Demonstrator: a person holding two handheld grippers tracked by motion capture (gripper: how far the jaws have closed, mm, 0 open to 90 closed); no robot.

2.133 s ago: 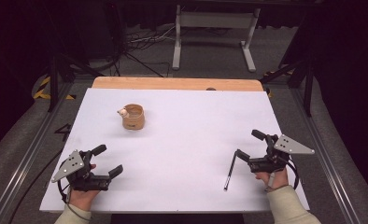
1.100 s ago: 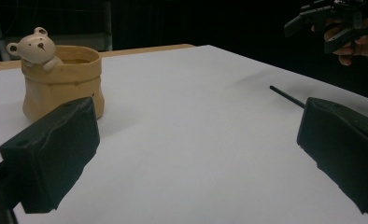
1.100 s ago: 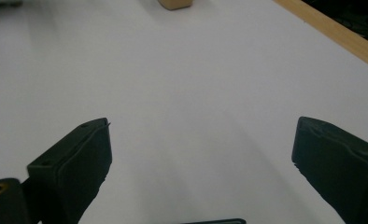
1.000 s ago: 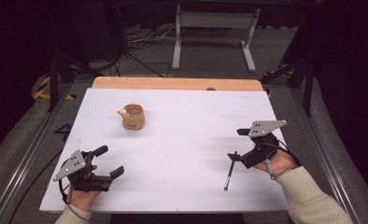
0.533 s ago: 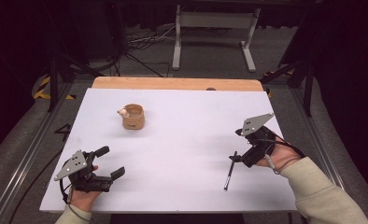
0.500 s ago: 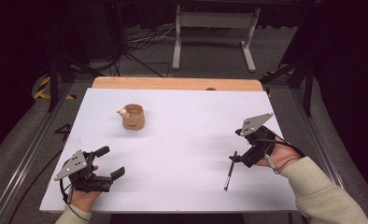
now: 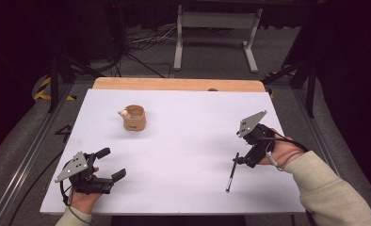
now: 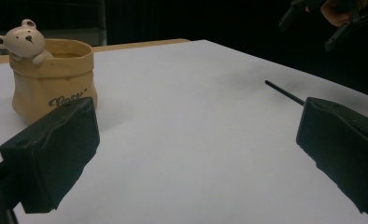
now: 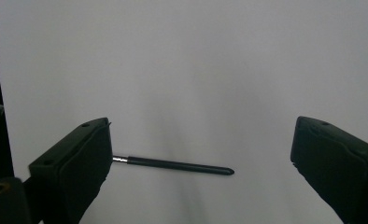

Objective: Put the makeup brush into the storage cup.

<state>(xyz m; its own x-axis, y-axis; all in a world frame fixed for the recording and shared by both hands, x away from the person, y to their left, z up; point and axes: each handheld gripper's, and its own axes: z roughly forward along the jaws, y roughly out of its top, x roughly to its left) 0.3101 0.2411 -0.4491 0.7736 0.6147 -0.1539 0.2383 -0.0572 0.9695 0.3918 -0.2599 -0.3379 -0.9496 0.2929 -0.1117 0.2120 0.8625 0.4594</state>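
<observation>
A thin black pen [image 7: 230, 175] lies on the white table top [image 7: 183, 155] at the right. My right gripper [image 7: 245, 151] hangs over the pen's far end, tilted downward and open. In the right gripper view the pen [image 9: 173, 164] lies flat between the wide-apart jaws, one end hidden behind the left jaw, and the right gripper [image 9: 201, 140] holds nothing. A tan ceramic pot with a small bear on its rim [image 7: 134, 117] stands at the back left. My left gripper [image 7: 112, 163] rests open near the front left corner. It faces the pot [image 8: 51, 79] and the pen [image 8: 285, 93].
A wooden strip [image 7: 174, 84] runs along the table's far edge. Dark floor with cables and a metal stand [image 7: 216, 33] lies beyond. The right hand with its gripper [image 8: 331, 18] appears at the top right of the left gripper view.
My right gripper has moved forward from the near right edge and tipped down over the pen's far end. The left gripper, pot and pen have stayed put.
</observation>
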